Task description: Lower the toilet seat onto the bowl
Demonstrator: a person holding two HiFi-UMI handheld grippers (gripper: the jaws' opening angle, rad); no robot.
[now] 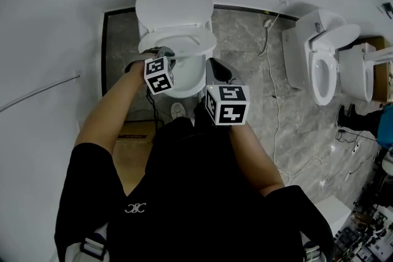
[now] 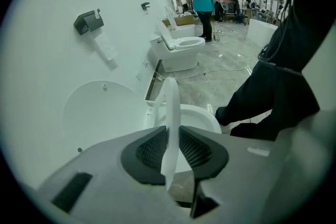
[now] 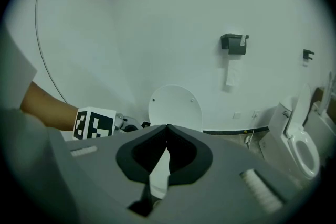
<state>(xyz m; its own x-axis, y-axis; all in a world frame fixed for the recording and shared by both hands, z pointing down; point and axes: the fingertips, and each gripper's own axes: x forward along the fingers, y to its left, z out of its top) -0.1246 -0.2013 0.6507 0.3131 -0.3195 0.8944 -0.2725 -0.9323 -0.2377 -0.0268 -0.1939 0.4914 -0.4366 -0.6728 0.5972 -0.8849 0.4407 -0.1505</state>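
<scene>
The white toilet seat (image 1: 178, 44) hangs partway down between the raised lid (image 1: 175, 0) and the bowl (image 1: 189, 77). My left gripper (image 1: 161, 53) is at the seat's left rim. In the left gripper view the thin seat edge (image 2: 171, 97) runs between the two dark pads, and the gripper (image 2: 172, 126) is shut on it at the tips. The lid (image 2: 100, 113) leans on the wall to the left and the bowl (image 2: 202, 115) lies beyond. My right gripper (image 1: 212, 64) hovers by the bowl's right side, shut (image 3: 167, 126) with nothing in it, facing the lid (image 3: 175, 107).
Two more toilets (image 1: 322, 64) (image 1: 356, 70) stand to the right, with a cable (image 1: 273, 95) trailing over the grey floor. A paper holder (image 3: 234, 43) hangs on the wall. A cardboard box (image 1: 136, 132) sits by my left side. A person in a teal top (image 2: 203, 2) stands far off.
</scene>
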